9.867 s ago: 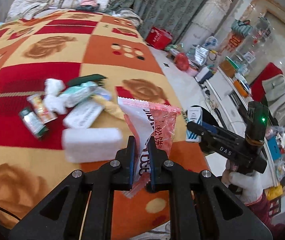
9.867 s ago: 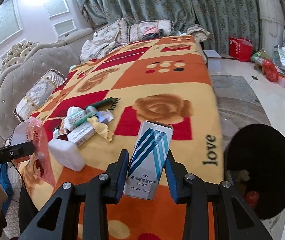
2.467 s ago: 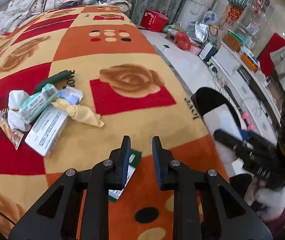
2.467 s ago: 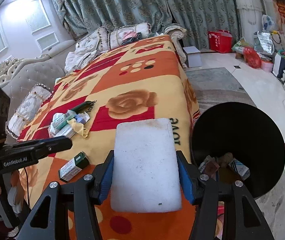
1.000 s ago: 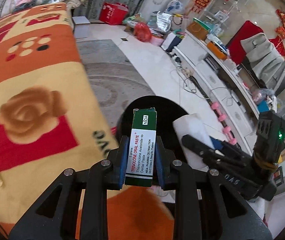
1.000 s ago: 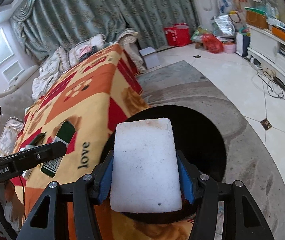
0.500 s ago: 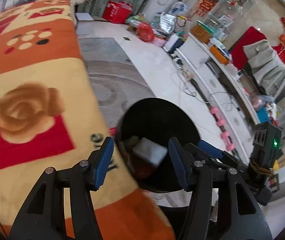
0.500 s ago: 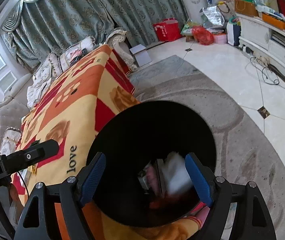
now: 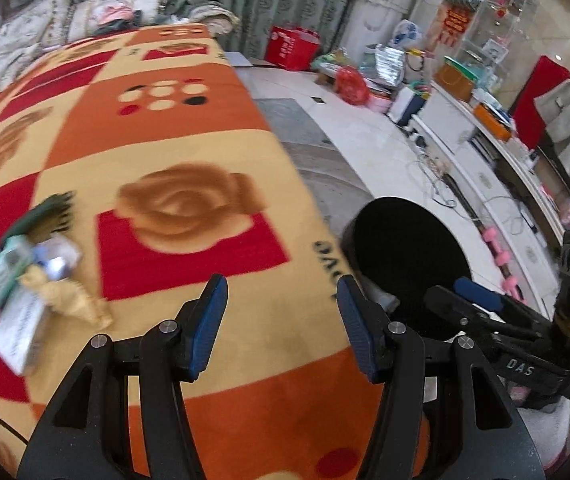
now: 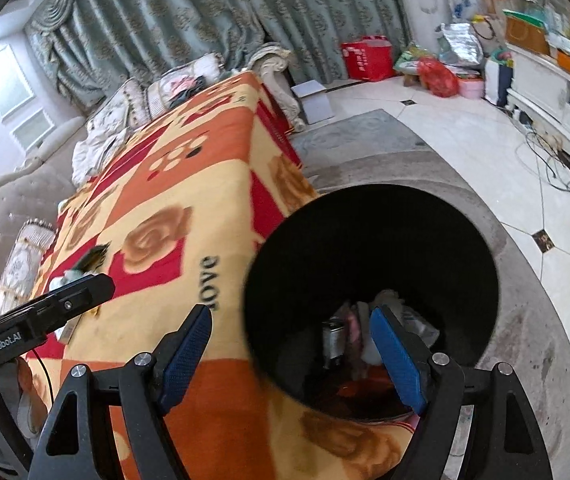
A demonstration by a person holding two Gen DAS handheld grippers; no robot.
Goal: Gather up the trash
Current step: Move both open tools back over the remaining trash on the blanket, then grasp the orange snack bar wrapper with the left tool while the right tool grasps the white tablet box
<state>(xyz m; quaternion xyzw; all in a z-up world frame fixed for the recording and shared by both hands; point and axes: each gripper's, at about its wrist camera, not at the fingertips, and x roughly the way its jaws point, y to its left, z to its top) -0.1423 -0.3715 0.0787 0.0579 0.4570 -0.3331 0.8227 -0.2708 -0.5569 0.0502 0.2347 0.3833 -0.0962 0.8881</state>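
My left gripper (image 9: 281,284) is open and empty over the near edge of the orange and red blanket (image 9: 157,144). A small pile of trash (image 9: 25,280), with wrappers, a white box and a yellow cloth, lies on the blanket to its left. The black bin (image 9: 405,248) stands on the floor beside the bed, to its right. My right gripper (image 10: 291,316) is open and empty above the near rim of the bin (image 10: 365,232). Dropped trash (image 10: 385,320) lies at the bin's bottom. Each gripper shows in the other's view: the right gripper (image 9: 481,304) and the left gripper (image 10: 81,292).
The bed's blanket (image 10: 173,184) runs back to pillows and green curtains. A grey rug (image 10: 365,132) and white tiled floor lie beyond the bin. A red bag (image 9: 293,46), a white cabinet (image 9: 477,160), cables and clutter line the right side.
Both grippers opened: the green box and the white foam block left their jaws and went into the bin. The left gripper then swung left, back over the blanket.
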